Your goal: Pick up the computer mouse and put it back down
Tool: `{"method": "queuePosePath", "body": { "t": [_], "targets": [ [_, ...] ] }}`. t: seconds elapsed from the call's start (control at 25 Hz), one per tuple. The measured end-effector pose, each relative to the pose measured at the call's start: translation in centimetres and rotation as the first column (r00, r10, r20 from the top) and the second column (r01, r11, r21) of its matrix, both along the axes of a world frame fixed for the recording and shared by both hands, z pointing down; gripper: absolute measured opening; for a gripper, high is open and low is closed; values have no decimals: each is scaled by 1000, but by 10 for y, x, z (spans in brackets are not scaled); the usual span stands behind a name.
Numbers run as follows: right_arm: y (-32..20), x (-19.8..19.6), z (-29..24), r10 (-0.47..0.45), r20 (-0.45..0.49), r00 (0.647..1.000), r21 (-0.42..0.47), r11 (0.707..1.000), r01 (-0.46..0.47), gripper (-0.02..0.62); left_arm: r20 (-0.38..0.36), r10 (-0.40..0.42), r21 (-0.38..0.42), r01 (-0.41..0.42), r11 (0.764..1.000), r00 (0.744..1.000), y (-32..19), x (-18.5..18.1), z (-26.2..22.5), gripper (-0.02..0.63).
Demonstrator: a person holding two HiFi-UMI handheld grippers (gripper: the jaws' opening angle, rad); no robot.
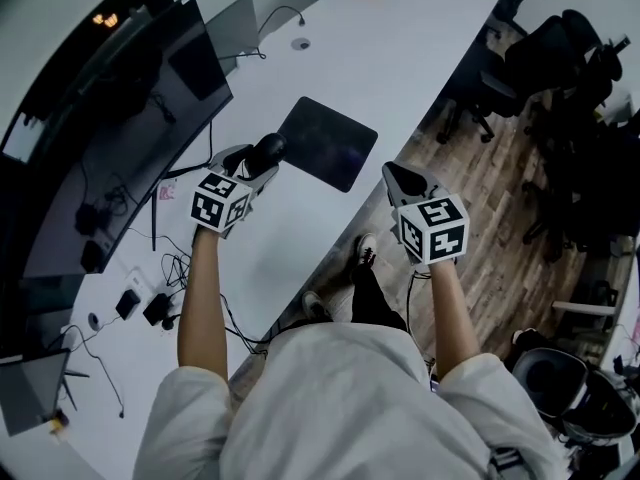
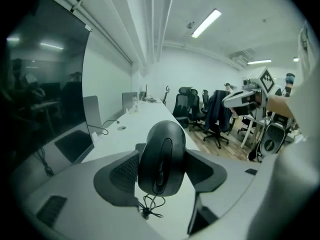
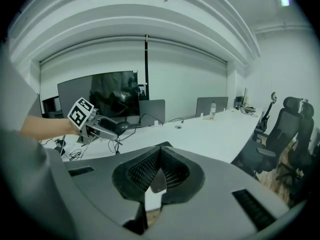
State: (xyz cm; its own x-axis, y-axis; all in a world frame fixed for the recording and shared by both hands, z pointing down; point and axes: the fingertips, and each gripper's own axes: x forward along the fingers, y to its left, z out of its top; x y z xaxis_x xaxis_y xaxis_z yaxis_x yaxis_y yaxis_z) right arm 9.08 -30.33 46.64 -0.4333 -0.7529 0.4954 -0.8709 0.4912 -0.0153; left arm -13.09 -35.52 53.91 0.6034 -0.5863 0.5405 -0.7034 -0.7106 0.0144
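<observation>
mouse [image 2: 161,156] black, smooth, rounded, cord dangling below; clamped between left gripper [image 2: 162,173] jaws above desk [image 1: 400,58]; right gripper [image 3: 159,173] jaws together, empty.

The person wears a white short-sleeved shirt [image 1: 350,398], black trousers [image 1: 372,300] and pale shoes [image 1: 365,249]. The left tool [image 1: 264,156] and right tool [image 1: 397,175] are grey with dark ribbed pads [image 3: 142,170], each bearing a white cube [image 1: 220,205] of black square markers.
</observation>
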Motion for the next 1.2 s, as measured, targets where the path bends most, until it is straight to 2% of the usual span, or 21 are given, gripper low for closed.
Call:
{"method": "queuePosePath", "body": {
  "t": [0.28,0.52,0.72,0.88,1.04,1.12,1.2],
  "targets": [
    [-52,17,-14,-33,45,998,42,999,31,15,-60,-40,76,44,996,997,-49,16,-45,293],
    [-103,34,-2,-56,87,995,16,998,55,15,34,-30,84,27,996,999,-98,42,-36,293],
    [-134,49,18,-67,93,993,-24,997,69,15,96,10,-13,-9,1000,995,-129,72,21,293],
    [-146,66,38,-59,93,994,-72,995,66,15,129,72,-87,-61,994,989,-136,103,61,287],
    [-154,82,55,-36,91,995,-107,993,45,15,160,164,-115,-146,982,973,-143,141,81,287],
    [-156,88,63,-26,88,996,-122,992,36,15,207,233,-134,-209,969,950,-144,158,92,286],
    [-155,92,70,-20,84,996,-140,990,31,15,263,315,-163,-279,946,912,-138,175,108,287]
  ]
}}
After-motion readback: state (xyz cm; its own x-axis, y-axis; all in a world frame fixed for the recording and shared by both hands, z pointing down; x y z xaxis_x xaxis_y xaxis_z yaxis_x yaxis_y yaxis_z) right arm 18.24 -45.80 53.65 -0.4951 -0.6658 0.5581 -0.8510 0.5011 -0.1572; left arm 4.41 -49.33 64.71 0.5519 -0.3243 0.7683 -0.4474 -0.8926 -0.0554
